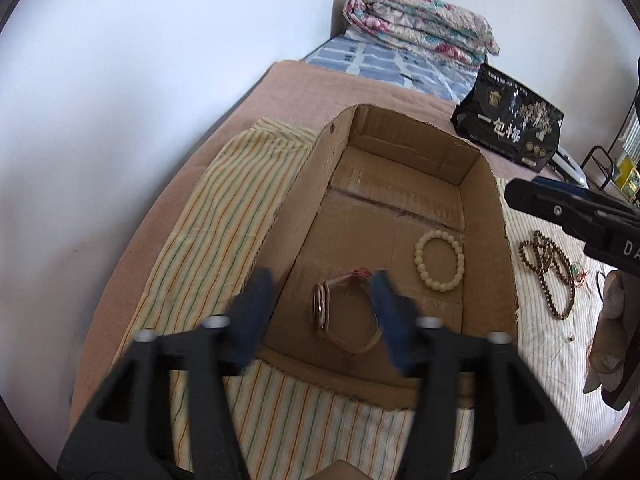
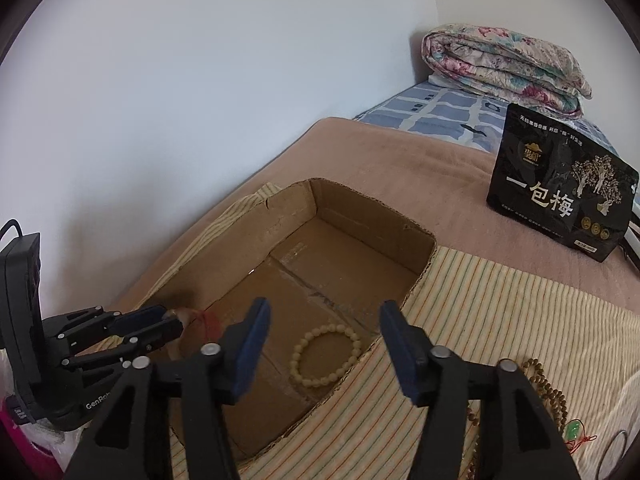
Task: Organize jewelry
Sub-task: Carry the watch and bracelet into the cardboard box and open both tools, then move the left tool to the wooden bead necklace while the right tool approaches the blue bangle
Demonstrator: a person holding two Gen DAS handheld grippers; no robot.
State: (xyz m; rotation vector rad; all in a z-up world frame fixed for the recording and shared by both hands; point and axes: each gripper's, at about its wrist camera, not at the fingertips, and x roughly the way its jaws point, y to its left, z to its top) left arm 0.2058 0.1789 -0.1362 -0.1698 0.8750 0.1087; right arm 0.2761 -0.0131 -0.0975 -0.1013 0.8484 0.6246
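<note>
We hold the left gripper with its jaws parted and nothing pressed between the pads. It points down into the cardboard box. A thin coiled bracelet lies on the box floor between and just beyond the fingertips, near the box's near wall, released and at rest.

We hold the right gripper likewise released, jaws apart and empty. It hangs over the near right rim of the box. A pale bead bracelet lies flat on the box floor directly below the gap, close to the right wall.

Both items inside the box count as placed. The remaining task item is the brown bead necklace, which lies in loose loops on the striped cloth outside the box, just beside its right wall. Its long axis runs roughly parallel to that wall.

We judge that the next pick falls to the right gripper, as the necklace lies on its side, to its right and nearer to us than the box rim. The left gripper is separated from it by the box wall.
</note>
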